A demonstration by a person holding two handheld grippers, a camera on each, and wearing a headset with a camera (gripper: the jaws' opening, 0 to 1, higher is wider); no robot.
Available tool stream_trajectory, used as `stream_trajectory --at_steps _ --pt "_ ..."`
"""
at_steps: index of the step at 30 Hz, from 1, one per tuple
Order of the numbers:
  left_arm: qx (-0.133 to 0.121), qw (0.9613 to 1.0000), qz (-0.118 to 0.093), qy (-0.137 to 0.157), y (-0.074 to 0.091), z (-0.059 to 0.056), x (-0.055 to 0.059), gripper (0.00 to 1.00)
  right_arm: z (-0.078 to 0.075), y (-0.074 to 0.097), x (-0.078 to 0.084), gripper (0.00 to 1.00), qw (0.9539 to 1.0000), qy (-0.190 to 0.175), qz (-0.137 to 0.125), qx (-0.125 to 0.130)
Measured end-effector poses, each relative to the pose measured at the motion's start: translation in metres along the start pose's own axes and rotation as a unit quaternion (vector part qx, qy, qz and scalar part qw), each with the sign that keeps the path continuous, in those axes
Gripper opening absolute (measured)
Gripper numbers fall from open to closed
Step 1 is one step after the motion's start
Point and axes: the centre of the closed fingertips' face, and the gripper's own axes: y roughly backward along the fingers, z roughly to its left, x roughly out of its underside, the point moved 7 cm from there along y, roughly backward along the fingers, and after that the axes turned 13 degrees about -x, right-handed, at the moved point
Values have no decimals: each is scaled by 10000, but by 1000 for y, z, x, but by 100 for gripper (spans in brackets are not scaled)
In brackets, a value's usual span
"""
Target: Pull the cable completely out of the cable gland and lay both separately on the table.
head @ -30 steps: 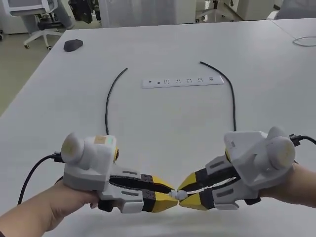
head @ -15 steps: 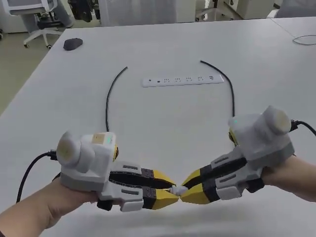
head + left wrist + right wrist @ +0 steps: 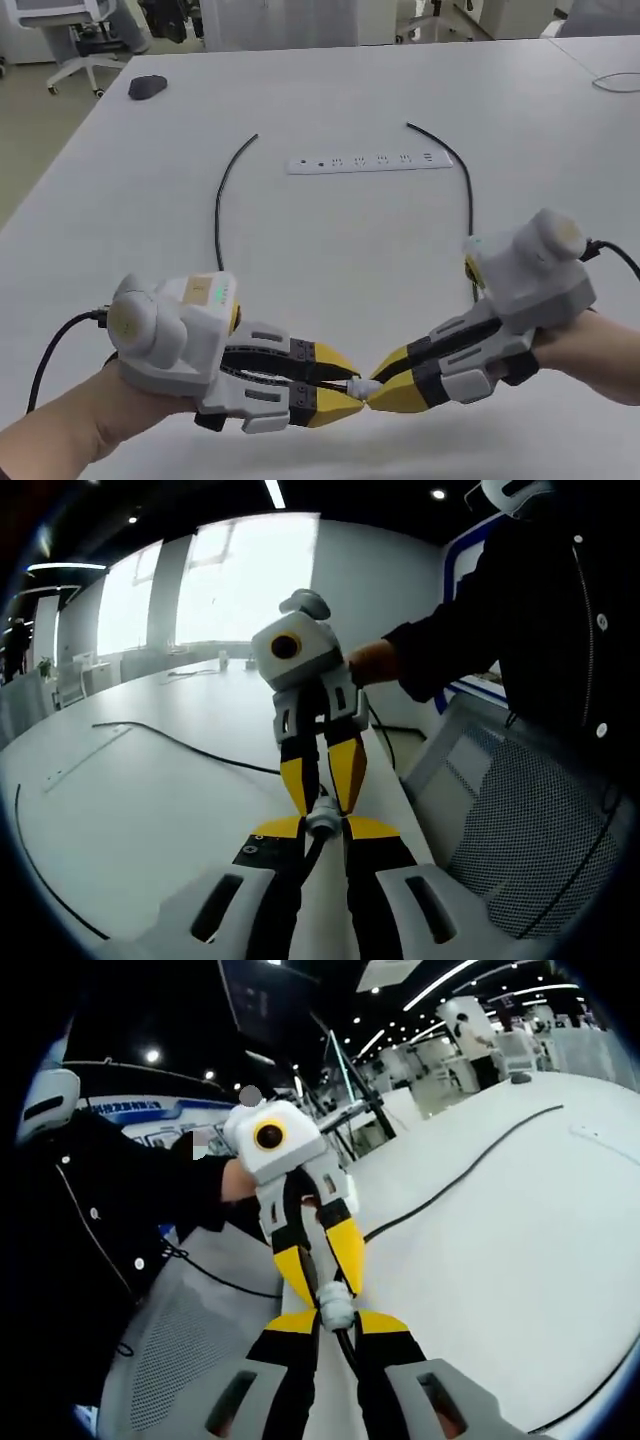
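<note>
While the left gripper (image 3: 350, 389) and the right gripper (image 3: 376, 392) stand tip to tip low over the table (image 3: 330, 260), the white cable gland (image 3: 363, 385) sits exactly between them, at the very end of both. Each pair of jaws is closed to a narrow slit around it. I cannot tell which bites the gland body and which the black cable (image 3: 217, 215). At the gland the cable's axis follows the line joining the two grippers, so neither is nearer. The pull looks to be straight apart, each gripper backing away along that line. Both cable ends lie far ahead of the tips, either side of the power strip (image 3: 368, 162). Bare table lies ahead and outward, and its near edge runs close by on the person's side.
</note>
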Motion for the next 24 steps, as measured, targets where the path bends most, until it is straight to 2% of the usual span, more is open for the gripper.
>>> stream_trajectory --at_steps 2,5,7,9,11,12,13,14,15,17,18,19,20,21,23,24 --pt "-30 10000 34 -1 -1 1 1 15 0 -1 0 8 9990 386 157 150" --pt "-49 9999 80 91 -2 2 2 15 3 -3 -1 8 9970 665 268 304" --pt "-85 9997 93 215 -1 5 3 15 0 -1 -1 8 9939 941 331 473" --pt "-144 9988 146 452 -2 7 3 15 1 -2 -2 8 9874 1331 508 690" --pt "-181 9977 219 622 -3 8 6 15 3 -6 -2 7 9748 1826 835 967" --pt "-176 9974 250 652 -3 8 7 15 3 -7 -2 7 9737 1856 871 995" --pt "-198 9965 295 756 -3 8 9 15 4 -9 -1 7 9670 2063 1004 1110" --pt "-195 9956 334 850 -3 8 10 15 5 -11 0 7 9634 2175 1075 1140" --pt "-180 9958 317 837 -3 8 10 15 6 -11 1 8 9604 2271 1108 1175" --pt "-221 9960 261 827 -3 8 10 15 7 -11 -1 8 9498 2594 1179 1292" --pt "-216 9952 244 918 -2 9 10 15 7 -11 0 8 9504 2576 1167 1297" --pt "-256 9928 206 1154 -2 10 9 15 7 -10 -1 8 9445 2745 1184 1364" --pt "-259 9926 178 1173 -2 11 9 15 7 -9 -2 8 9420 2823 1182 1375" --pt "-274 9918 153 1237 -2 12 9 15 7 -8 -3 8 9374 2947 1205 1413" --pt "-271 9903 151 1351 -2 12 9 15 8 -8 -3 8 9337 3033 1253 1430" --pt "-284 9895 143 1411 -2 13 8 15 9 -8 -4 8 9236 3267 1331 1501"
